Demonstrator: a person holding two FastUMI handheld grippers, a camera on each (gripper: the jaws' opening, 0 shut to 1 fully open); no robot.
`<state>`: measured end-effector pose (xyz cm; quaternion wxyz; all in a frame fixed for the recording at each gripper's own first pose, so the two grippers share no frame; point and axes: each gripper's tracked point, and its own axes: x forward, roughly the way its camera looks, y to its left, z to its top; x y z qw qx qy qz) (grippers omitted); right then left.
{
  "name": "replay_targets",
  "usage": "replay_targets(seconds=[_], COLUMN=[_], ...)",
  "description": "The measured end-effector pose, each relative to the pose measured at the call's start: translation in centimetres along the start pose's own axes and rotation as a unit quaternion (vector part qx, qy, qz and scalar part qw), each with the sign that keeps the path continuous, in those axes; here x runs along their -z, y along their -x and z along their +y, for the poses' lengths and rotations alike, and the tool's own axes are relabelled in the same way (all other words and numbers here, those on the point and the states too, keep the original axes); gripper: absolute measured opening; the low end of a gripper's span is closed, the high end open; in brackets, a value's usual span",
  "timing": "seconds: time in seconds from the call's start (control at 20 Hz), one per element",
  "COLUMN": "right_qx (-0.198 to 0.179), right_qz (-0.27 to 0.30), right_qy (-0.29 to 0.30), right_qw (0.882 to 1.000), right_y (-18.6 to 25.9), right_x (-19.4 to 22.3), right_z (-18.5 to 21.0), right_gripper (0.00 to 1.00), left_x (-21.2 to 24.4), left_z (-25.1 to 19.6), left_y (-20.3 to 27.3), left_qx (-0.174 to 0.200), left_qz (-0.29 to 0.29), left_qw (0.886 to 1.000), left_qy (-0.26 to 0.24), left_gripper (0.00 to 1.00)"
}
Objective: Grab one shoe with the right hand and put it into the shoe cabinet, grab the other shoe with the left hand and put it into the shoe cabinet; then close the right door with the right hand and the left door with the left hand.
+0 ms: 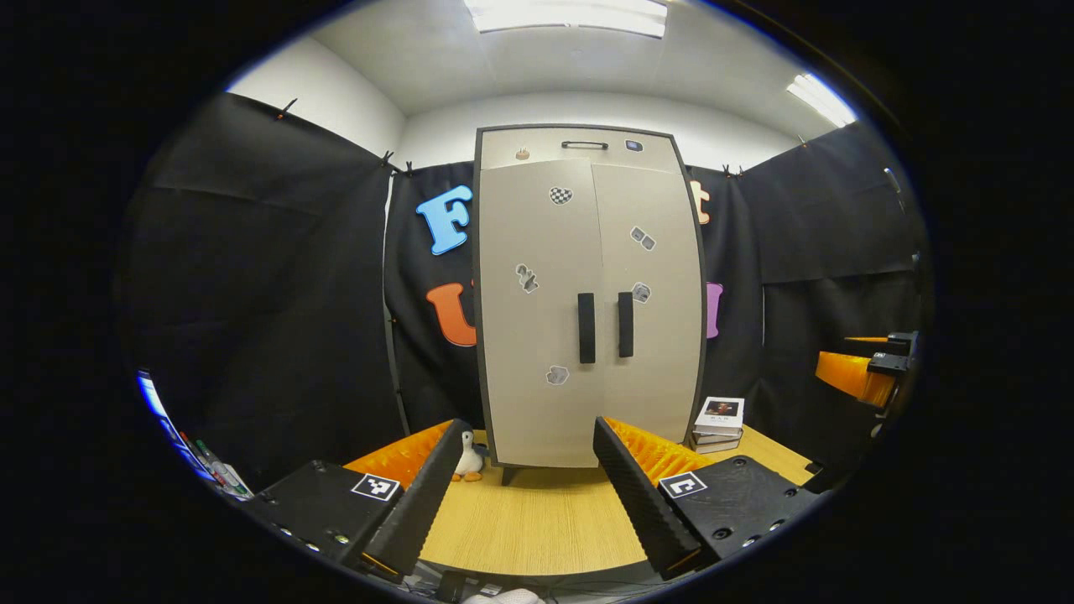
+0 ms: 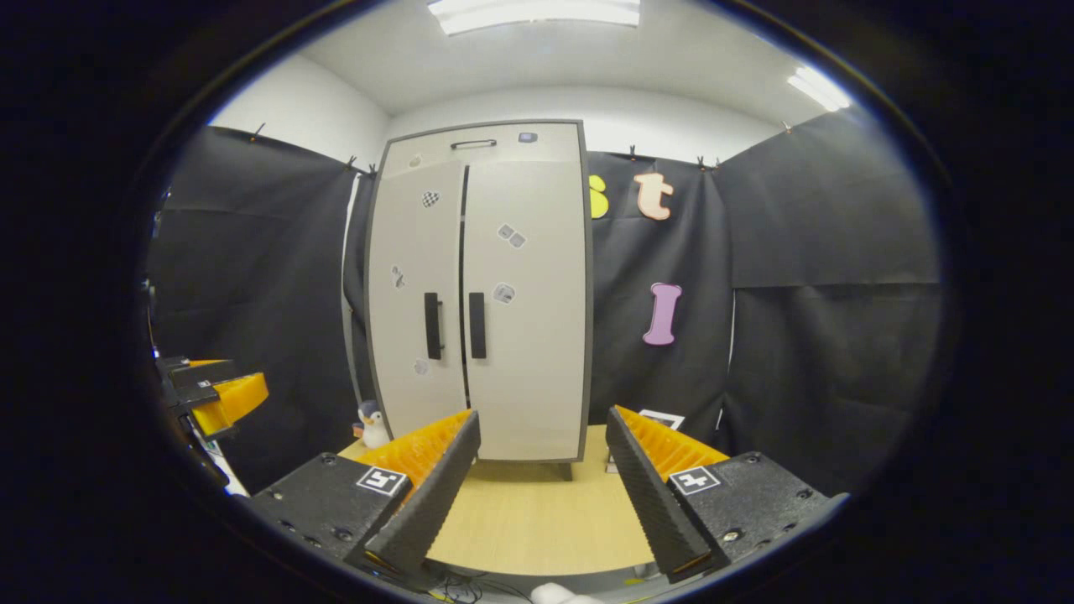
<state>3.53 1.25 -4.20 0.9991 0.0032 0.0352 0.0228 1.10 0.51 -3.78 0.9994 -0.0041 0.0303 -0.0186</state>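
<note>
Both cabinet (image 1: 587,294) doors look closed, no shoes on the table (image 1: 537,520); my left gripper (image 1: 524,482) and right gripper (image 2: 541,478) are spread, empty: seemingly finished.

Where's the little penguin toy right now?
The penguin toy stands on the wooden table at the shoe cabinet's lower left corner, in the left gripper view; the right gripper view also shows it left of the cabinet.
</note>
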Motion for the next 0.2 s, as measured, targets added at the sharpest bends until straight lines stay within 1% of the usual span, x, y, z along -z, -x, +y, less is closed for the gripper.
replay_targets(seconds=[0.2], right_qx=[0.000], right_qz=[-0.002], right_qy=[0.000], right_qw=[1.000], right_y=[0.08], right_x=[-0.13], right_z=[-0.14], right_gripper=[0.99], left_x=[-0.13], left_z=[-0.20], left_y=[0.08], left_qx=[0.002], left_qz=[-0.002], left_qw=[1.000], left_qy=[-0.001], left_gripper=[0.96])
